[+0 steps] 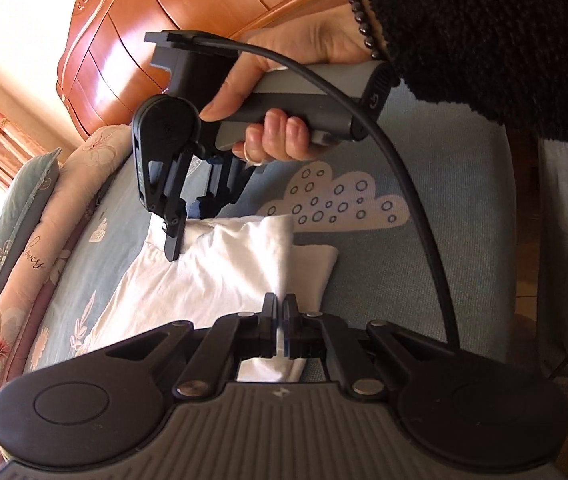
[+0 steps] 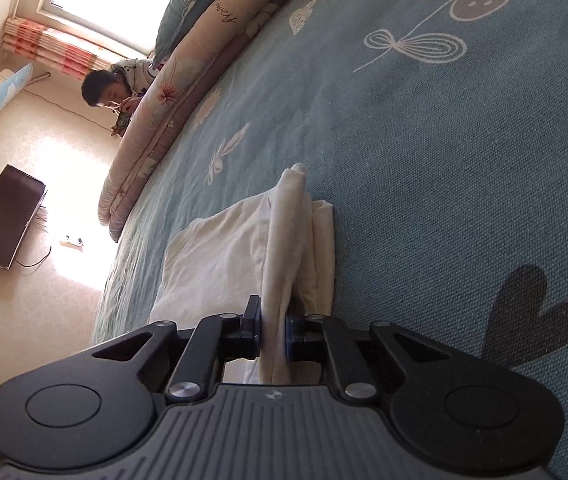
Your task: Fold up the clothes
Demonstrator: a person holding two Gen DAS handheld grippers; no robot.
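A white garment point(image 1: 220, 276) lies partly folded on the blue bedspread point(image 1: 404, 264), toward the bed's quilt-lined edge, both hand-held grippers clamped on one raised fold. The left gripper point(image 1: 279, 320) pinches its near end; the right gripper point(image 1: 174, 236), gripped by a hand point(image 1: 280, 92), pinches the far end. The fold's long axis runs straight between them, with folded layers lying just beside it.
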